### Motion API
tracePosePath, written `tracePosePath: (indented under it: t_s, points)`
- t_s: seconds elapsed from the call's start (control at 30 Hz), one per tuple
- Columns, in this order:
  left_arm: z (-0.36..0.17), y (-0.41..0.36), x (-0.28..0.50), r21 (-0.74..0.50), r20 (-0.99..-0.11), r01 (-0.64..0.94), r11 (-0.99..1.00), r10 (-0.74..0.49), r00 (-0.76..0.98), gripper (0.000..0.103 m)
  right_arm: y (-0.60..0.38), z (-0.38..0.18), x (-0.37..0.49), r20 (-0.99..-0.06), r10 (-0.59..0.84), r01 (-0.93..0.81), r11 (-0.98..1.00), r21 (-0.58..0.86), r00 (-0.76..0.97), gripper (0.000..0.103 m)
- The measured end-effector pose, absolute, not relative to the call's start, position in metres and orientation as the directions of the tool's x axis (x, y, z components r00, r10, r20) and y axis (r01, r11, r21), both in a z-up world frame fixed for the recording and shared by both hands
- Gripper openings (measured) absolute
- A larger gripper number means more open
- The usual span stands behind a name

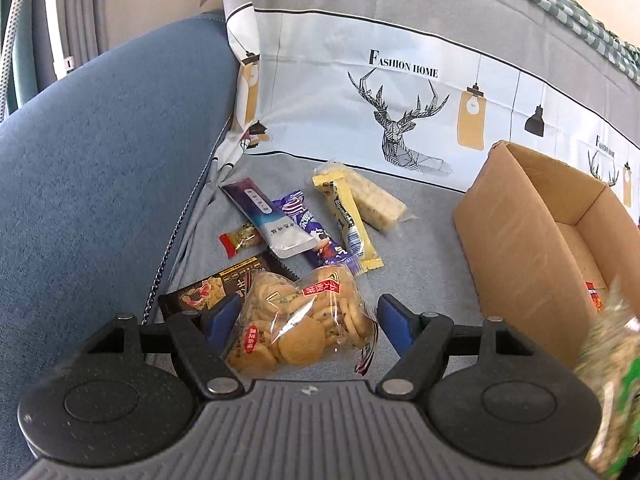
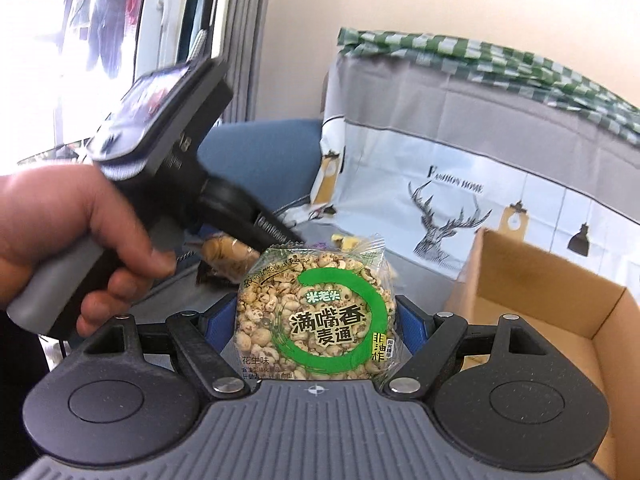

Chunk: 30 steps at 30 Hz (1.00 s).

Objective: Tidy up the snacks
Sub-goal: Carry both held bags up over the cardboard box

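Snacks sit in both your claws: your left claw [image 1: 306,316] grips a clear bag of round biscuits [image 1: 298,320], your right claw [image 2: 316,320] clamps a green-labelled puffed-grain pack [image 2: 316,314]. More wrapped bars [image 1: 304,220] lie beyond the left claw; the cardboard box [image 1: 532,236] stands to its right.

Grey-covered sofa seat with loose snacks and a cardboard box

On the grey seat cover [image 1: 424,240], a purple-and-silver bar [image 1: 264,220], purple wrapper [image 1: 308,228], yellow bar [image 1: 352,220], pale wafer pack [image 1: 376,196] and small red-ended sweet [image 1: 240,240] cluster at 11 o'clock; a dark brown packet [image 1: 216,284] lies nearer; the open cardboard box [image 1: 516,232] sits at 3 o'clock.
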<state>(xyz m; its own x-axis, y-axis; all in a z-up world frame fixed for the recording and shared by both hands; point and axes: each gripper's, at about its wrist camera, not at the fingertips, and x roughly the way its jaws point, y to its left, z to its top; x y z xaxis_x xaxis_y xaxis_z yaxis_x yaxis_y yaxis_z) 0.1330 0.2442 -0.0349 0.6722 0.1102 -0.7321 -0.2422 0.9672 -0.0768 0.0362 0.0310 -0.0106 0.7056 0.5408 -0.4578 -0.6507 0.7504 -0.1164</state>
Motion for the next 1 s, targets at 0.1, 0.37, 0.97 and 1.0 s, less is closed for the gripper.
tracePosePath:
  t_s: [0.1,0.37,0.97,1.0]
  points:
    - [-0.034,0.243,0.131,-0.080,-0.725,-0.239,0.968,0.108,0.680,0.079,0.023,0.000,0.037,-0.438,0.538,-0.636,0.764,-0.108,0.720,0.082]
    - [-0.030,0.235,0.131,-0.085,-0.705,-0.220,0.972,0.098,0.703,0.079,-0.020,0.054,0.057,-0.341,0.520,-0.567,0.822,-0.052,0.784,0.082]
    - [-0.001,0.184,0.138,-0.097,-0.567,-0.157,0.983,0.075,0.820,0.079,-0.135,0.040,0.138,-0.359,0.267,-0.286,0.958,-0.001,0.894,0.082]
    - [0.003,0.175,0.137,-0.096,-0.542,-0.142,0.985,0.068,0.838,0.079,-0.138,0.039,0.139,-0.361,0.263,-0.282,0.959,0.000,0.894,0.082]
